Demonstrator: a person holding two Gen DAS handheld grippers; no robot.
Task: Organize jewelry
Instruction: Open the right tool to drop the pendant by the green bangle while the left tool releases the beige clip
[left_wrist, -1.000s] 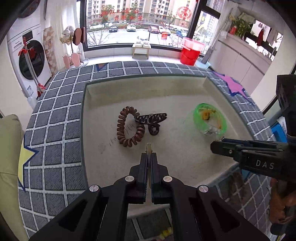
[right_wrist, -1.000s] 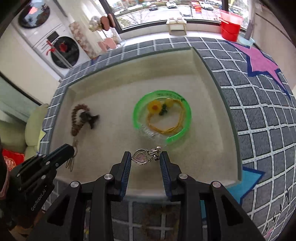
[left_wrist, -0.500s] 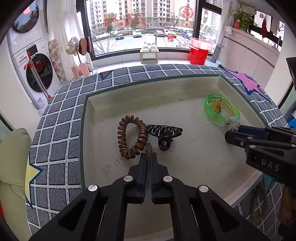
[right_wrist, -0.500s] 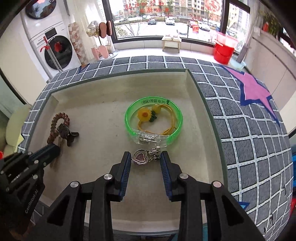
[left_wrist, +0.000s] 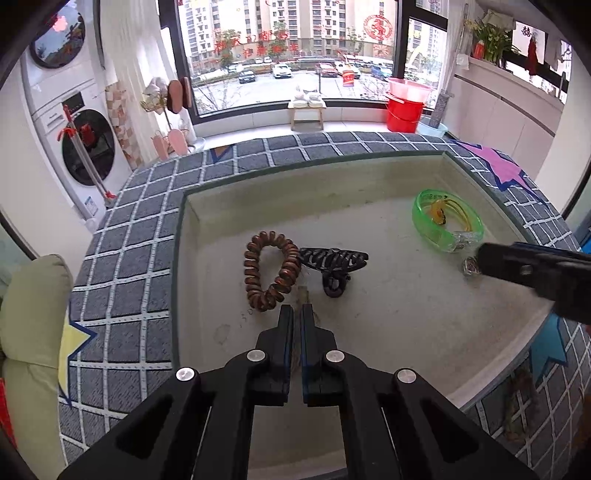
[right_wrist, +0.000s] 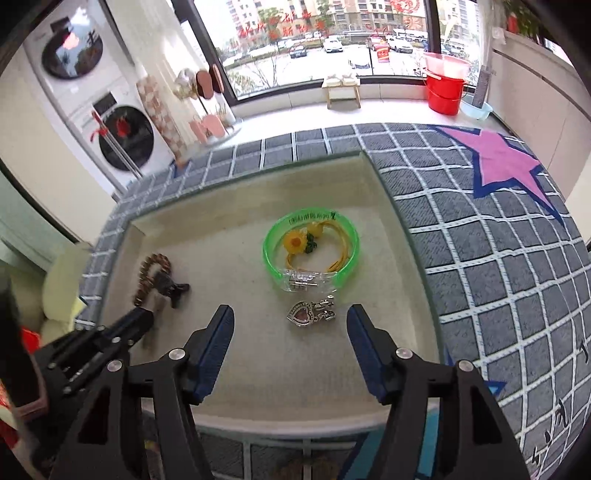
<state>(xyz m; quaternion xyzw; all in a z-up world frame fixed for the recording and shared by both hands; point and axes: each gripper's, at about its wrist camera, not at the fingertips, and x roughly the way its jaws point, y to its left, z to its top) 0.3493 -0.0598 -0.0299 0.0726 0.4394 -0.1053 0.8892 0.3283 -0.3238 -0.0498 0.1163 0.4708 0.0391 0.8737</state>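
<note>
- Left wrist view: a brown spiral hair tie (left_wrist: 270, 275) lies in the beige tray (left_wrist: 388, 306), touching a black claw clip (left_wrist: 334, 263) on its right.
- A green translucent bangle (left_wrist: 447, 220) with yellow cord inside rests near the tray's far right corner.
- The left gripper (left_wrist: 297, 314) hovers just before the hair tie, its 2 jaws clenched on a thin item I cannot identify.
- Right wrist view: a silver heart pendant (right_wrist: 304, 313) with a pink stone and small attached charms lies on the tray floor, just in front of the bangle's clear clasp.
- The right gripper (right_wrist: 290, 319) has released; its jaws are opening, and the pendant sits between them, touching neither blue pad.
</note>
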